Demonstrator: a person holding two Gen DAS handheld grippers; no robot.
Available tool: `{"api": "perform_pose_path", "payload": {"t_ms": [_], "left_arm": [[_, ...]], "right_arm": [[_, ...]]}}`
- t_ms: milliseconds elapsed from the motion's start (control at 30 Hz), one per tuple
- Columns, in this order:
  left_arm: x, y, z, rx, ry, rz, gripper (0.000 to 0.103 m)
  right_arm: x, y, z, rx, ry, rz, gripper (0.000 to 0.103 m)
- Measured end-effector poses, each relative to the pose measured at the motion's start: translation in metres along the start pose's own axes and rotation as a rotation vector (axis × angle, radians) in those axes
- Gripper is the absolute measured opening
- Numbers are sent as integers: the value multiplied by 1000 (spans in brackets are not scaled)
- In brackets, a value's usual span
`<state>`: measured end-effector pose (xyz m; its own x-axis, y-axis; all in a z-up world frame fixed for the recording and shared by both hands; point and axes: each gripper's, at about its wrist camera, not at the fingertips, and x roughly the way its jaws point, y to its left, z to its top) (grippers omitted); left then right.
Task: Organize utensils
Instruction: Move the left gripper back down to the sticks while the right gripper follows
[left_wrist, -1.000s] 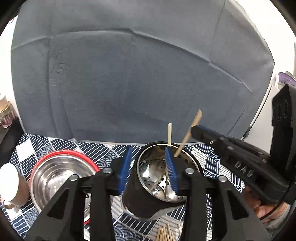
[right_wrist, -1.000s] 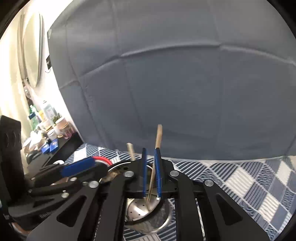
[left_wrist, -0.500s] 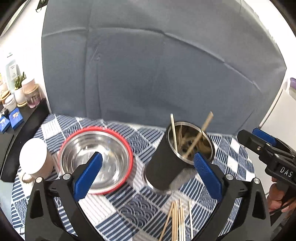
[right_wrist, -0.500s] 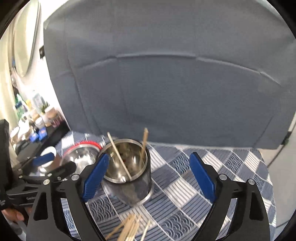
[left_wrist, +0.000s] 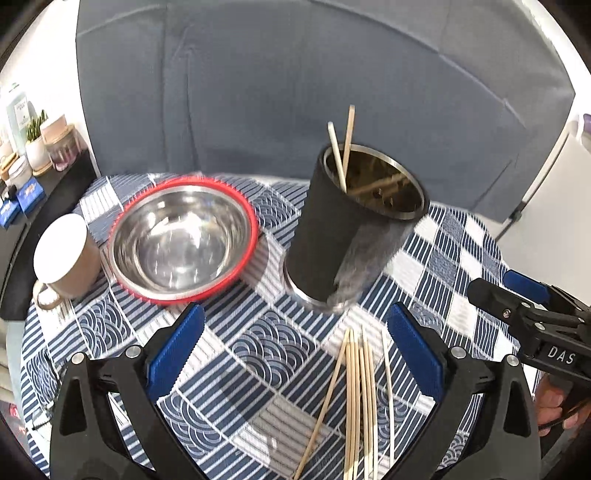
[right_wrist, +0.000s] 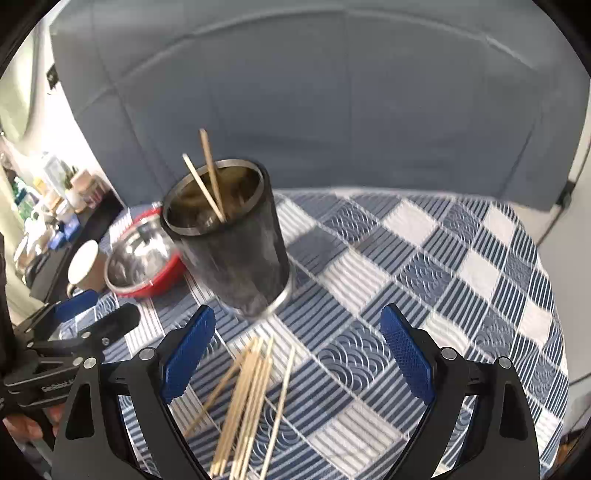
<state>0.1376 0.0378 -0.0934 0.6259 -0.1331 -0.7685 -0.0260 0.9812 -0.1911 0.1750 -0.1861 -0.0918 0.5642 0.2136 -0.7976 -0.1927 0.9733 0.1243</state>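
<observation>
Loose chopsticks (left_wrist: 356, 402) lie pointing toward the holder (left_wrist: 351, 225) (roughly parallel).

Grey-blue fabric backdrop (left_wrist: 295, 92), creased, fills upper frame in both views. White wall (left_wrist: 44, 74) upper left. Dark shelf (left_wrist: 48, 184) at left edge, crowded with small jars, potted plant (left_wrist: 35, 142). Round table under blue-white patterned cloth (right_wrist: 443, 258). Even, bright light.

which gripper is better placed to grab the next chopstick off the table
Right, marginally. The loose chopsticks lie between the open right gripper's jaws, near centre; in the left gripper's view they sit nearer its right jaw. Both are open and empty.
</observation>
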Motion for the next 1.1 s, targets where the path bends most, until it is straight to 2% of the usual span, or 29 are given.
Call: {"api": "perform_pose_path", "payload": {"t_ms": [233, 567, 833, 1100], "left_arm": [[19, -1, -25, 19, 90, 23, 97], [48, 1, -62, 34, 205, 45, 97], [64, -1, -78, 71, 254, 73, 97], [84, -3, -87, 131, 290, 118, 97]], "right_arm": [[23, -12, -26, 44, 105, -8, 87], [60, -15, -66, 30, 246, -29, 87], [86, -15, -88, 22, 315, -71, 87], [102, -12, -98, 6, 334, -95, 87]]}}
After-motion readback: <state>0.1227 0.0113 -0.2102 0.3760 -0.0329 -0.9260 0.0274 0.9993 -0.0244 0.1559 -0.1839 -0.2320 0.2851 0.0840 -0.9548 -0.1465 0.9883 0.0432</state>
